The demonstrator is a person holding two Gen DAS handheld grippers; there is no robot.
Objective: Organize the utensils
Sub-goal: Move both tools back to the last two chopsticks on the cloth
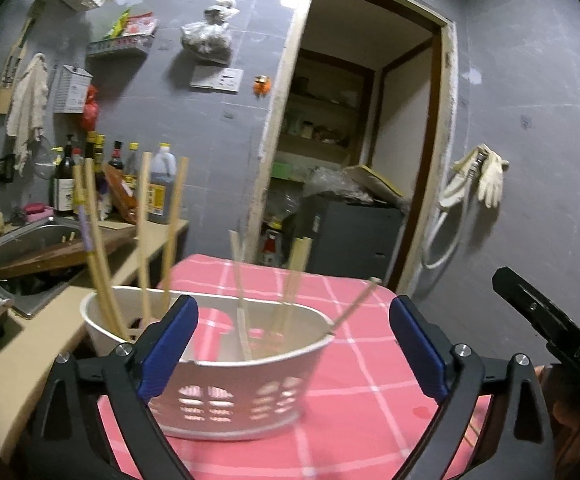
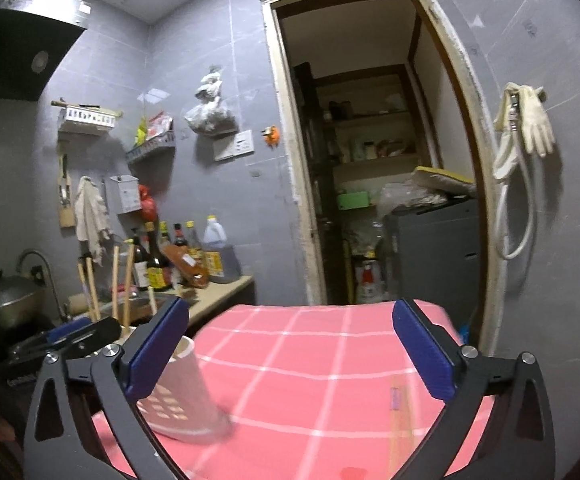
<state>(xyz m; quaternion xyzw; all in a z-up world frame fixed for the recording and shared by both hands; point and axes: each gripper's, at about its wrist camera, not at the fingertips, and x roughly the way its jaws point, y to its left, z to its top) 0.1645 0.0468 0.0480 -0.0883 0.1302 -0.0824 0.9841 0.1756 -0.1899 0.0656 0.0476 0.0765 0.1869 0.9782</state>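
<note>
Grey tiled walls and one open doorway (image 1: 354, 128) back a desk (image 1: 370, 400) under pink checked cloth. One white holder (image 1: 225, 396) stands on it, about eight chopsticks (image 1: 97, 240) inside. Both left gripper (image 1: 292, 346) and right gripper (image 2: 290, 354) have jaws wide apart, empty.

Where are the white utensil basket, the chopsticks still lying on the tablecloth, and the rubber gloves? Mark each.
white utensil basket (image 1: 225, 396), left wrist view, perforated front wall.
loose chopsticks (image 2: 400, 420), right wrist view, mid-length.
rubber gloves (image 2: 536, 120), right wrist view, palm.

2 wrist views face the doorway (image 1: 366, 128), sharing the basket (image 1: 225, 364)
</note>
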